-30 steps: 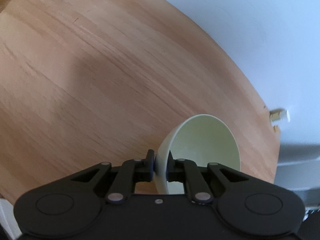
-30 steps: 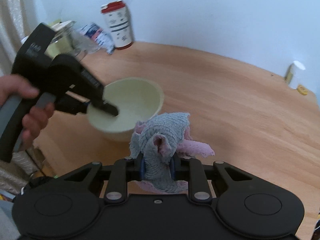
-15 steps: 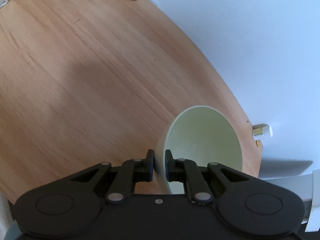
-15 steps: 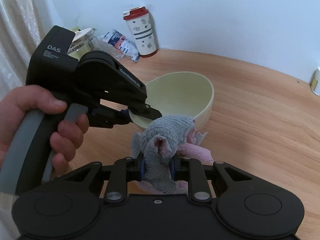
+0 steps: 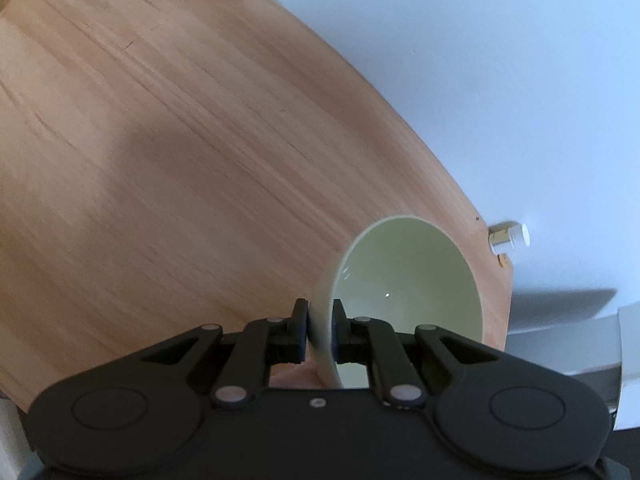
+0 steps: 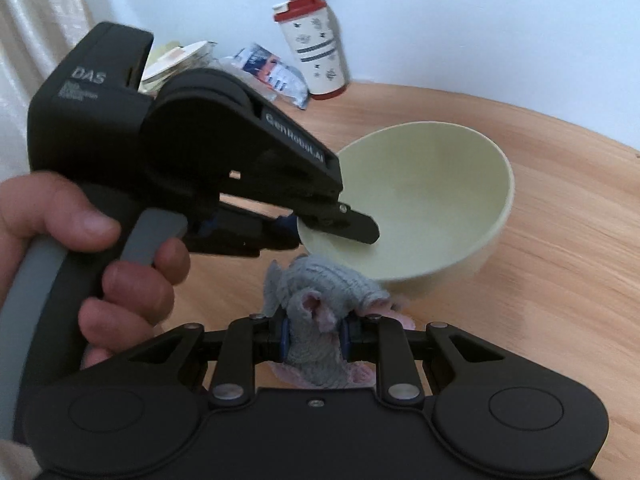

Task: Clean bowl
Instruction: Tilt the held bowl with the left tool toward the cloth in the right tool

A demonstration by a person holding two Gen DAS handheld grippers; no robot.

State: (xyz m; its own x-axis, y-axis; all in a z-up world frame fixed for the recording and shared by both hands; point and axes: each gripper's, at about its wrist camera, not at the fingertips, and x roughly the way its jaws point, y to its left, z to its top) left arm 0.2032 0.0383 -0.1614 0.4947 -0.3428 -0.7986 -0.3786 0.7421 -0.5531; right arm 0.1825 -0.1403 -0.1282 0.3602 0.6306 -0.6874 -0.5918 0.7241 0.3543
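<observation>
The pale green bowl (image 5: 408, 280) is pinched by its rim in the left gripper (image 5: 320, 328). A grey-pink cloth (image 6: 320, 320) is clamped in the right gripper (image 6: 314, 340), at the bowl's 6 o'clock side.

Left gripper (image 5: 320, 322) jaws closed, its handle gripped by a hand (image 6: 100, 256); right gripper (image 6: 314, 340) jaws clamped.

Readable text sits only on the left claw (image 6: 340, 222): "DAS" in grey on its rear housing, "GenRobot.AI" along its black side plate. Small print under "DAS" is too blurred, same for the crumpled packet (image 6: 272, 76) print.
</observation>
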